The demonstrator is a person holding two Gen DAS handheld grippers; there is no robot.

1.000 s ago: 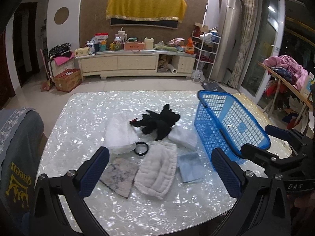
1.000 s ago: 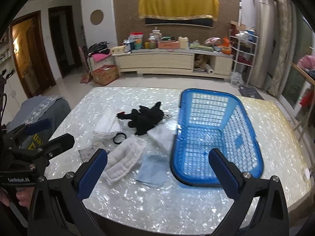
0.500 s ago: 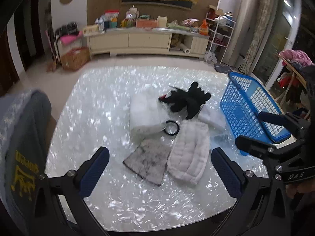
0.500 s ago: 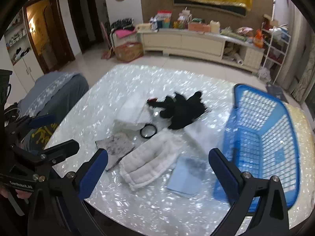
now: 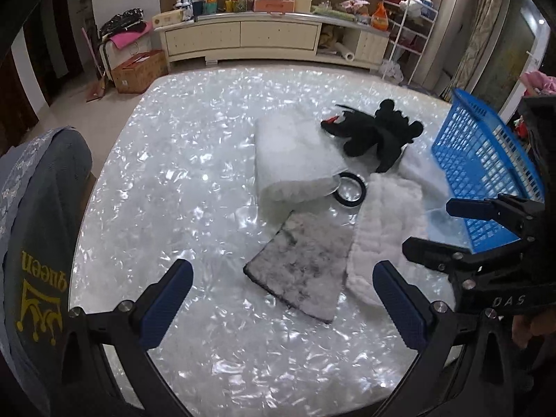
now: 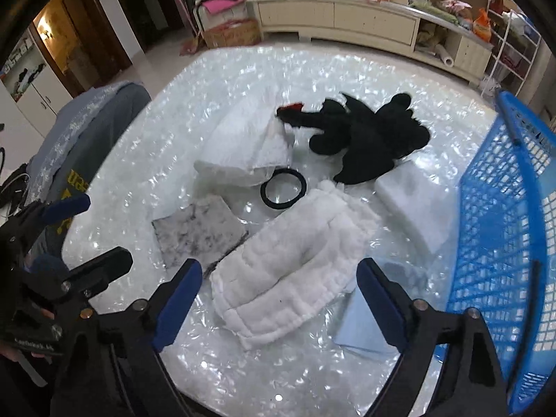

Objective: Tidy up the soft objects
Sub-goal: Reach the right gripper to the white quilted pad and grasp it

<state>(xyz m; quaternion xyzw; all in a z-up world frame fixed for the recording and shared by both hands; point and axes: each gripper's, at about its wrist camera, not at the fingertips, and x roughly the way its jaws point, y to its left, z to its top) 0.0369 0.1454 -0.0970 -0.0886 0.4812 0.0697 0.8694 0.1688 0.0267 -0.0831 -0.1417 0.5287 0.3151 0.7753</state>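
While the blue basket (image 6: 500, 229) runs off the frame's right edge, we hold both the left claw (image 5: 278, 304) and the right claw (image 6: 279, 295) wide apart and empty above a shiny table (image 5: 194, 160) strewn with a white quilted cloth (image 6: 292, 264), grey mat (image 5: 305, 264), black plush toy (image 6: 365, 139) and black ring (image 6: 283, 189).

You are in a home living room. At twelve o'clock a long cream sideboard (image 5: 243, 40) runs along the wall, its top crowded with bottles and boxes. At eleven o'clock a cardboard box (image 5: 139, 71) sits on the tiled floor. At one o'clock a white wire rack (image 5: 413, 31) holds household odds and ends beside curtains (image 5: 486, 27).
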